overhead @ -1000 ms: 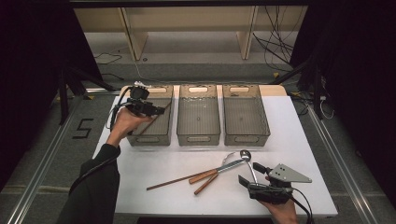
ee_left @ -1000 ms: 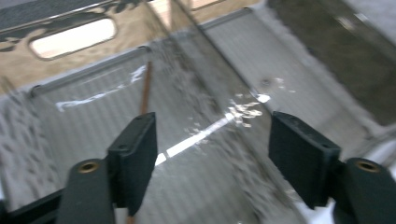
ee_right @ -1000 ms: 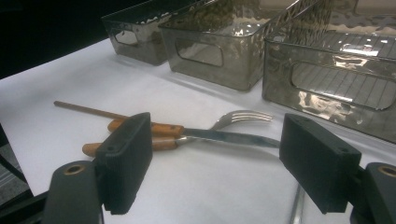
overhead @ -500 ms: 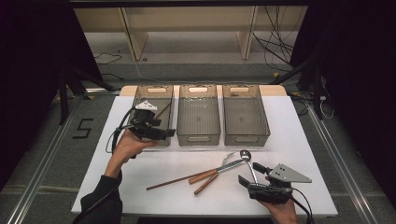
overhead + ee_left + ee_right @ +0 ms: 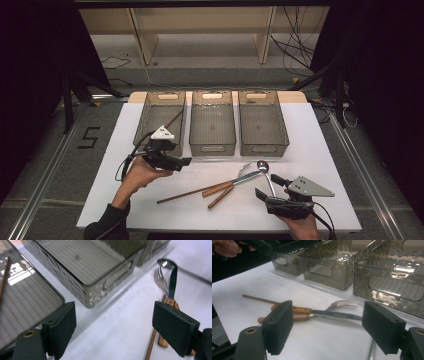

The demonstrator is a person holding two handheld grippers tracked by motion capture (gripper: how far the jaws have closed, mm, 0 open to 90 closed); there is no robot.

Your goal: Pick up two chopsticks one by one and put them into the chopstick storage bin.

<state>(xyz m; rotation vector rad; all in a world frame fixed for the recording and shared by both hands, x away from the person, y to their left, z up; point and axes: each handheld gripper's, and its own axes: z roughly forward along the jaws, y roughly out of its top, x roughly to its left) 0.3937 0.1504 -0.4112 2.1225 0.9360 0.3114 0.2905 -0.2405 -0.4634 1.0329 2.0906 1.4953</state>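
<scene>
- Looking down from the high view, the left gripper (image 5: 186,161) hangs over the white table (image 5: 330,150), just in front of the left bin (image 5: 145,117).
- Its jaws have just been opening. They stand wide apart with nothing between them, as the left gripper view shows (image 5: 113,332).
- One thin wooden chopstick (image 5: 174,119) lies inside the left bin, leaning toward 1 o'clock. It also shows at the far left of the left gripper view (image 5: 4,277).
- The middle bin (image 5: 197,125) and the right bin (image 5: 245,125) stand side by side next to the left bin, at 12 o'clock from the cutlery.
- A second chopstick (image 5: 185,194) lies flat on the table, between the two grippers, running from 8 o'clock to 2 o'clock.
- A knife (image 5: 235,182) and a fork (image 5: 227,192), both with wooden handles, lie touching each other just beside that chopstick.
- A metal spoon (image 5: 264,167) lies at 3 o'clock from the fork head, with its handle running down toward the right gripper.
- The left gripper is at 10 o'clock from this little pile and not touching it.
- The right gripper (image 5: 260,195) sits low at the near edge of the table, at 4 o'clock from the pile.
- Its jaws are wide apart too and hold nothing. In the right gripper view (image 5: 327,327) the knife and fork lie on the table beyond them.
</scene>
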